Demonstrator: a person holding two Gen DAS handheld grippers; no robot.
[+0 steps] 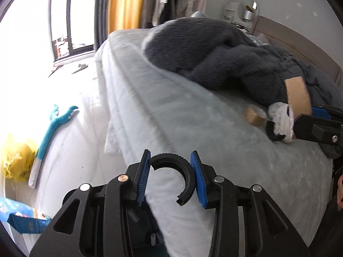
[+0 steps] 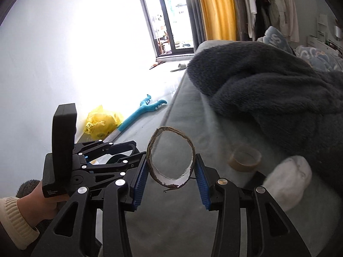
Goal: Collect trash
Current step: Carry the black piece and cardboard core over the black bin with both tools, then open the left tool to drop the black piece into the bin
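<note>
A dark grey fleece blanket [image 1: 216, 49] is heaped on the pale grey bed [image 1: 171, 115]. A blue toy [image 2: 143, 112] is seen on the white floor [image 2: 154, 85], near a window [image 2: 169, 19] flanked by a yellow curtain [image 2: 216, 8]. Clothes [image 2: 268, 6] are hung behind.

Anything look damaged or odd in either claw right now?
Yes. The left claw grips a broken black plastic ring, open on one side. The right claw squeezes a frayed brown cardboard tape core into an oval.
</note>
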